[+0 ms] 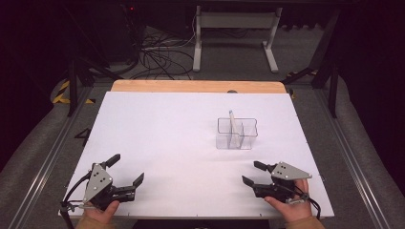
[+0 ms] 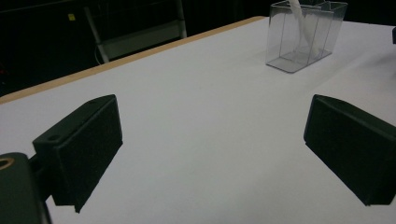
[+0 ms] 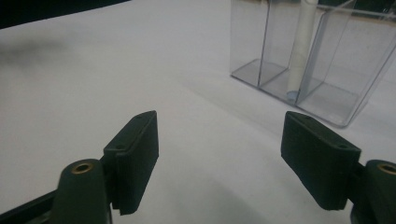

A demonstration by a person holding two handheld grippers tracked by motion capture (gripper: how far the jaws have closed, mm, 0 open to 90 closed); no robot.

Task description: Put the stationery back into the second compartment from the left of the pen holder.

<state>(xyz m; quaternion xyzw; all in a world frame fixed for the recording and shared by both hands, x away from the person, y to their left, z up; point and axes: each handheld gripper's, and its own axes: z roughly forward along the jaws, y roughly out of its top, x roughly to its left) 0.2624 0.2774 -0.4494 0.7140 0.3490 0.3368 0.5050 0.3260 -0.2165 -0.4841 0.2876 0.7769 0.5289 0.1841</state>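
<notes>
Clear plastic forms the compartmented organizer (image 1: 237, 133) standing on the white worktop (image 1: 167, 138), right of centre. A white tube-like stick (image 1: 232, 119) leans upright in one of its middle compartments, its lower end on the floor of the box. The left hand-held gripper (image 1: 128, 170) sits at the near left edge, jaws spread wide with nothing between them. The right hand-held gripper (image 1: 254, 173) sits at the near right edge, jaws likewise apart and empty, near the organizer and pointing toward it without touching.
</notes>
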